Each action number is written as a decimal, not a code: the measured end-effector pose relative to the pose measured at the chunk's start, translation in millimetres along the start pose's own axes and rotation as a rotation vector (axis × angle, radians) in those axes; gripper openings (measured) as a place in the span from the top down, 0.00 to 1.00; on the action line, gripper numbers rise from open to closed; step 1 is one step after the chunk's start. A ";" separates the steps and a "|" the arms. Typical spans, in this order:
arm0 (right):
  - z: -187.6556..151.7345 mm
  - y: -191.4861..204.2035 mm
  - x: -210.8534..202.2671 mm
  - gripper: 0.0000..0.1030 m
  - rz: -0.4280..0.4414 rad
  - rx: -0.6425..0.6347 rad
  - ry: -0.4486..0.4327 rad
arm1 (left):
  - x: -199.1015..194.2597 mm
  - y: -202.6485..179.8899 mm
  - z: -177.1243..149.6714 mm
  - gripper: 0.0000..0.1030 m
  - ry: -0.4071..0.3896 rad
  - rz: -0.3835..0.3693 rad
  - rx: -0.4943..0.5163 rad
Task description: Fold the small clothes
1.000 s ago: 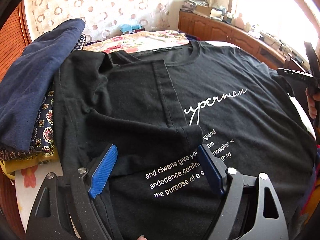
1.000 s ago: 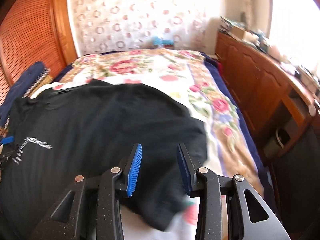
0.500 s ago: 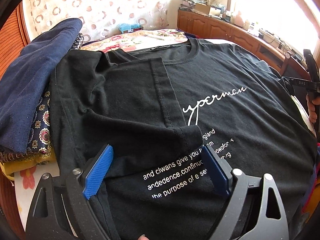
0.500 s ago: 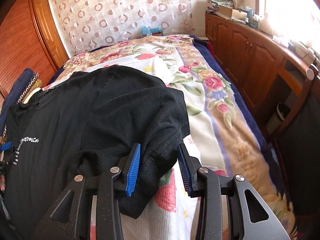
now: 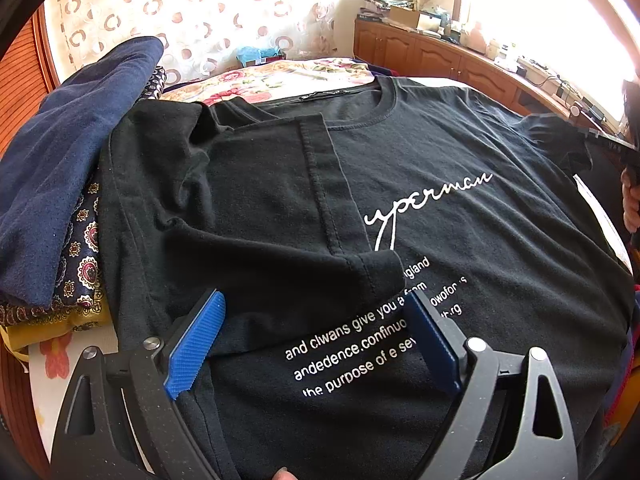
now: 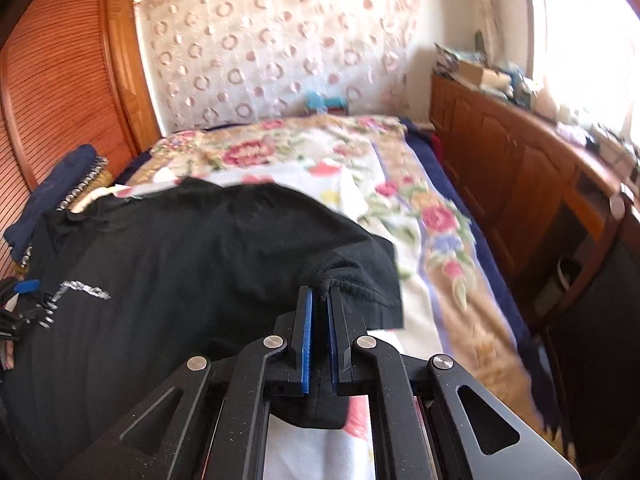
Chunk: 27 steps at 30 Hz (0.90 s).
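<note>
— T-shirt point(image 6: 172, 280) sleeve point(image 6: 352, 276): is it gripped?

— Yes. My right fingers point(image 6: 318, 300) have just been closing and now pinch its hem; half a second ago they stood apart around it. My left fingers point(image 5: 316, 340) hang wide and empty over the sleeve I've already folded in point(image 5: 280, 264), a little wider than a second ago.

— Where's the shirt?

— Spread on the floral bed point(image 6: 400, 184), beside a stack of clothes point(image 5: 64, 168).

— Next?

— I judge the second sleeve fold: carry it inward across the chest, then let go.
</note>
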State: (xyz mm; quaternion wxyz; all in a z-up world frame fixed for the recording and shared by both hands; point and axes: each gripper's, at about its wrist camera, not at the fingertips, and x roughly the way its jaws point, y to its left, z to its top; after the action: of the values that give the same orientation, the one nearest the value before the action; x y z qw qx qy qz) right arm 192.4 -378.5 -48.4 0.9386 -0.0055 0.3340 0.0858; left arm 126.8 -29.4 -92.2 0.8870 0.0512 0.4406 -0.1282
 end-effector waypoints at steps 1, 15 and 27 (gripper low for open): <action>4.1 6.8 -1.4 0.94 -0.002 -0.018 -0.008 | -0.1 0.1 -0.1 0.12 0.000 0.000 0.000; -7.7 121.9 31.6 0.84 0.180 -0.225 0.076 | -15.0 5.1 -0.3 0.12 -0.055 -0.016 -0.022; 7.0 95.5 14.3 0.71 0.146 -0.174 0.032 | -82.3 10.7 3.9 0.12 -0.220 -0.050 -0.079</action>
State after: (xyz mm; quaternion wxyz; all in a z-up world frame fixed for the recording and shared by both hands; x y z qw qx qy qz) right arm 192.0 -281.6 -47.4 0.9204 -0.0639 0.3399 0.1825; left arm 85.1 -4.9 -24.7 0.9279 -0.0092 0.3463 -0.1377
